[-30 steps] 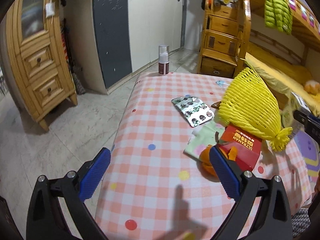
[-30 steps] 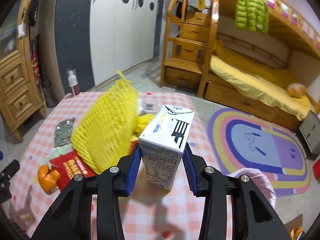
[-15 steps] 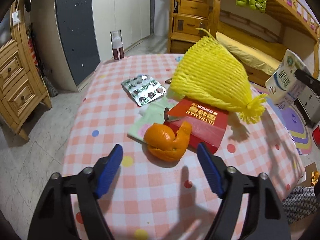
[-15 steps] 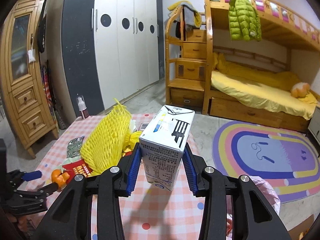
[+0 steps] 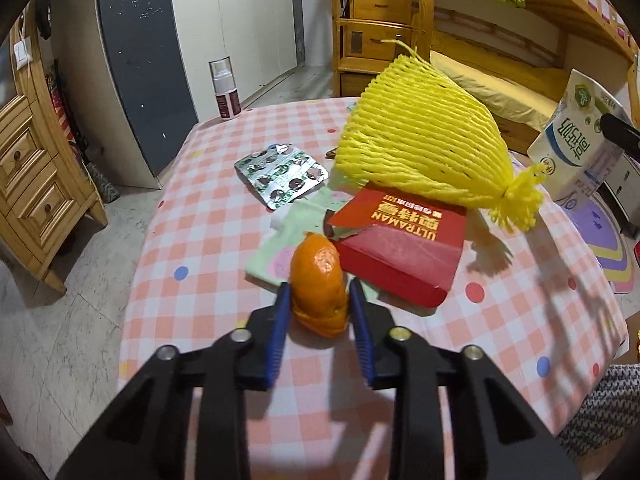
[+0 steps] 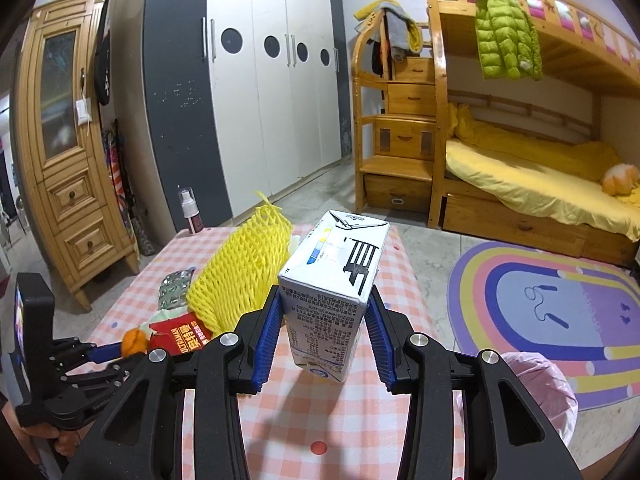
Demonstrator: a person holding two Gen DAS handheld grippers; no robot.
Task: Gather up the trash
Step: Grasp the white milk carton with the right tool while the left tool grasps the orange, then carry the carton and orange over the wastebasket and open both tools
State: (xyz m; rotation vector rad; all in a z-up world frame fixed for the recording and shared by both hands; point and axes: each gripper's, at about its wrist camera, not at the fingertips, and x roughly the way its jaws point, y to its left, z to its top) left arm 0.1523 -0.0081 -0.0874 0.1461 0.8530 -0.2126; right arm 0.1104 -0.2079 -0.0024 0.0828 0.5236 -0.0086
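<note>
An orange peel (image 5: pixel 316 272) lies on the pink checked table (image 5: pixel 192 320) by a torn red box (image 5: pixel 404 248). My left gripper (image 5: pixel 318 294) is closing on the peel, and its blue pads press both sides of it. From the right wrist view the left gripper (image 6: pixel 120 350) is seen low on the left, touching the peel (image 6: pixel 134 341). My right gripper (image 6: pixel 324 296) is shut on a white milk carton (image 6: pixel 332 280), held up above the table's right side. The carton (image 5: pixel 576 152) also shows at the right edge of the left wrist view.
A yellow foam net (image 5: pixel 420 140) rests on the red box, with a foil blister pack (image 5: pixel 280 176) and green paper (image 5: pixel 272 252) beside it. A spray bottle (image 5: pixel 225 90) stands at the far edge. A pink bag (image 6: pixel 536 392) sits on the floor to the right.
The left gripper moved in over the orange peel and its jaws went from wide open to closed on it. The right gripper lifted the carton slightly and kept its grip.
</note>
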